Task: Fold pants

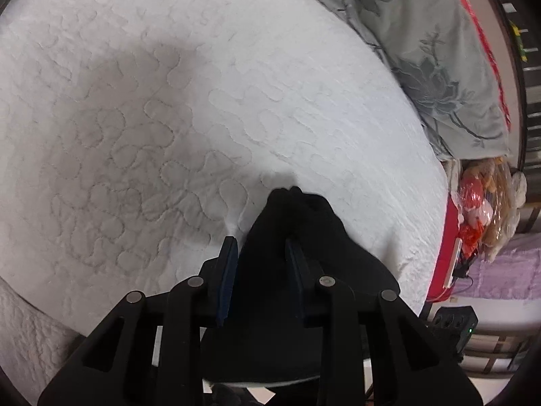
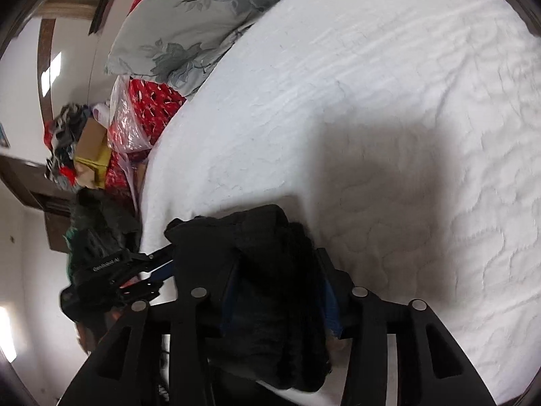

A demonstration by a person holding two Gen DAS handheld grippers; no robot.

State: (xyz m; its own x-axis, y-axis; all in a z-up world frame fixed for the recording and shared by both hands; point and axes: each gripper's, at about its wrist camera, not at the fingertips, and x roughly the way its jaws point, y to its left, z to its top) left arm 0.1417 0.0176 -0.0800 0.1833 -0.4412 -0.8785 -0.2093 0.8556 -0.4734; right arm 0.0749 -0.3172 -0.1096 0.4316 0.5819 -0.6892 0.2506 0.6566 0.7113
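Note:
The black pants (image 1: 290,237) are bunched between the fingers of my left gripper (image 1: 262,247), which is shut on them just above the white quilted bed (image 1: 169,101). In the right wrist view a thick wad of the same black pants (image 2: 270,270) fills my right gripper (image 2: 277,264), which is shut on it. My left gripper also shows at the left of that view (image 2: 135,264), close beside the right one. Most of the pants hang hidden below both grippers.
A grey floral pillow (image 1: 422,50) lies at the bed's far edge, also in the right wrist view (image 2: 189,17). Plastic bags of red items (image 2: 142,118) and clutter sit beside the bed. A black power strip (image 1: 453,324) lies near the bed's edge.

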